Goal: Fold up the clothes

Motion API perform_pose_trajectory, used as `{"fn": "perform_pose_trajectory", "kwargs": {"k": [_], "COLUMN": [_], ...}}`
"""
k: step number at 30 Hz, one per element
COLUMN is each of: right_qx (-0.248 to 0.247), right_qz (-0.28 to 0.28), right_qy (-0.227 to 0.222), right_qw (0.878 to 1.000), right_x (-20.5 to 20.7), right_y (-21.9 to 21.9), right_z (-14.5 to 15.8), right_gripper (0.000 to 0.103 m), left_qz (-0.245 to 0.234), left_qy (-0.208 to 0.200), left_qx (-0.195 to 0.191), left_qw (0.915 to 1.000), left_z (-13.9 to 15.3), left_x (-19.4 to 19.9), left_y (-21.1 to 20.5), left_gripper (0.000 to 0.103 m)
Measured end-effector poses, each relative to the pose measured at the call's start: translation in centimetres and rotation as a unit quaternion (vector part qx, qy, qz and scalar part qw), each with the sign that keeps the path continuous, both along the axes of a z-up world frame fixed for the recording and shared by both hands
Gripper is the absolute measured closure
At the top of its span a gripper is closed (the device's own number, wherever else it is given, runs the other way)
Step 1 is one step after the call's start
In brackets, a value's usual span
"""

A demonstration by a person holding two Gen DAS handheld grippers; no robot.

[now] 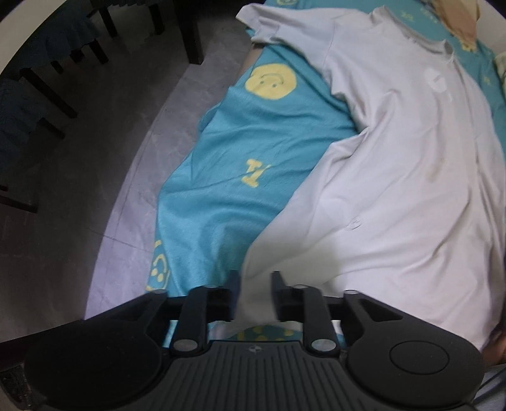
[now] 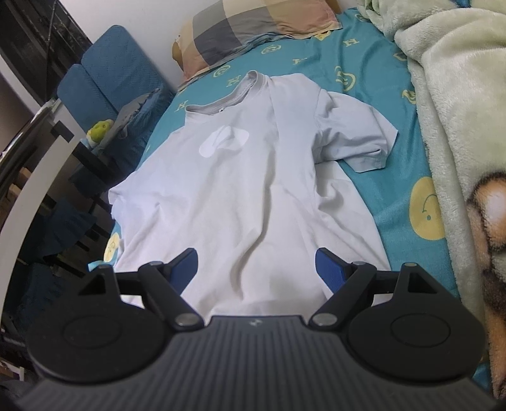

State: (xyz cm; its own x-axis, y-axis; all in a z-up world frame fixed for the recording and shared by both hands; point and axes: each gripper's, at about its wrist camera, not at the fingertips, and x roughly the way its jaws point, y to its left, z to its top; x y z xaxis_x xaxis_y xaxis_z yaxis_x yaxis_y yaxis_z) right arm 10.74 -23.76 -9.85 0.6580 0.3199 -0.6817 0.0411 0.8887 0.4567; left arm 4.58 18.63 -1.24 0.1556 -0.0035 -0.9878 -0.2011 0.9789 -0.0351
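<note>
One pale grey T-shirt [image 2: 234, 189] lies spread on the bed, on a turquoise sheet [image 1: 246, 132] of soft, slightly shiny cloth printed with yellow smiley faces and yellow letters; on the sheet near the collar I can read the letter H several times. The shirt is thin jersey with a ribbed round collar, short sleeves and gentle wrinkles along the body. On its chest is a white rounded patch [image 2: 223, 140], but I cannot read any word there. Near the head of the bed lies a checked pillow [image 2: 253, 28] in grey, beige and pink, and at the side a fluffy cream blanket [image 2: 458, 110].

My left tongs [image 1: 255, 295] point down at the lower corner of the shirt. Their jaws stand narrowly apart, and the hem corner of the shirt is between them; the picture is blurred there, so I cannot tell if the pads press on the cloth. My right tongs [image 2: 256, 265] stand wide, with blue pads [image 2: 329, 268], and hold nothing; the lower hem of the shirt lies just under and between them.
</note>
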Motion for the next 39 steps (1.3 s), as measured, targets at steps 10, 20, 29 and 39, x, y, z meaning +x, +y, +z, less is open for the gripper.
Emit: {"fn": "perform_pose_trajectory", "kwargs": {"k": [10,20,29,39], "right_qx": [-0.006,-0.005,-0.026,-0.047], "right_qz": [0.031,0.041,0.039,0.017], "right_qy": [-0.018,-0.022,-0.032,-0.052], "right_qw": [0.999,0.999,0.998,0.997], "right_x": [0.7,3.4,5.3,5.3], "right_y": [2.0,3.5,4.3,3.7], "right_z": [0.4,-0.8,-1.9,-1.3], "right_gripper": [0.02,0.02,0.02,0.02], "left_qz": [0.096,0.174,0.165,0.144], "left_qy": [-0.175,-0.237,-0.265,-0.286], "left_qx": [-0.131,-0.213,-0.202,-0.095], "left_qw": [0.971,0.9318,0.9281,0.9426], "left_z": [-2.7,-12.2,-13.6,-13.1], "left_x": [9.0,19.0,21.8,22.6], "left_y": [0.8,1.3,2.0,2.9], "left_gripper": [0.038,0.048,0.099,0.099]}}
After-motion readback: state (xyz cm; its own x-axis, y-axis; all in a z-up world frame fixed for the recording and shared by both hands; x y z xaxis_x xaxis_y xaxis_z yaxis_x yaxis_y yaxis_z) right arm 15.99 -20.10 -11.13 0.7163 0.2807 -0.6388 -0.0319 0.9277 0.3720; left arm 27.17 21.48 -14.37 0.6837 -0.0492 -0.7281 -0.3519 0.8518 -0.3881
